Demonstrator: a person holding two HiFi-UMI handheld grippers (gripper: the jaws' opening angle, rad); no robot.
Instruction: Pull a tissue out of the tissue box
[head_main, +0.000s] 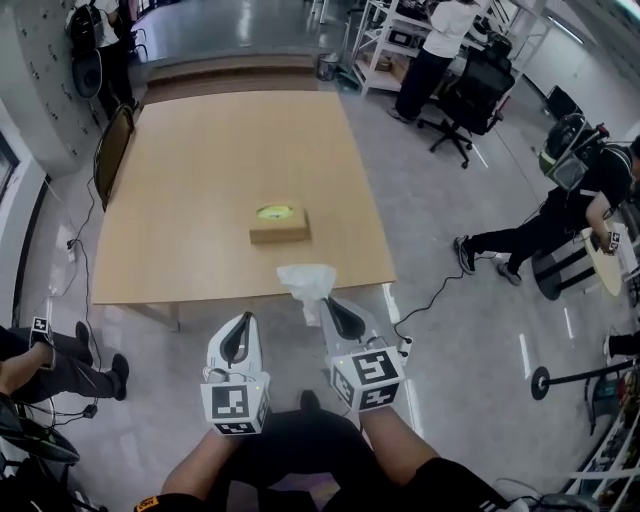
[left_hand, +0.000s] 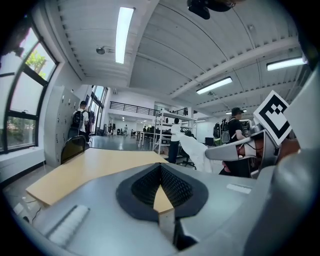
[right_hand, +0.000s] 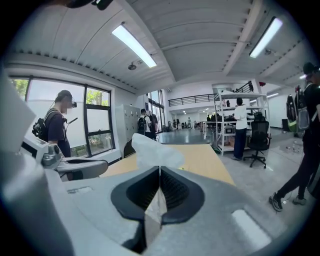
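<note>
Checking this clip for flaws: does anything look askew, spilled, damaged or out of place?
Nothing stands out. The tissue box sits flat on the table, and the right gripper holds one crumpled tissue clear of it, near the table's front edge.

Open lab/workshop hall: past wooden table (head_main: 200, 200), metal racks (head_main: 384, 42) w/ gear, office chair (head_main: 473, 88), polished floor.
</note>
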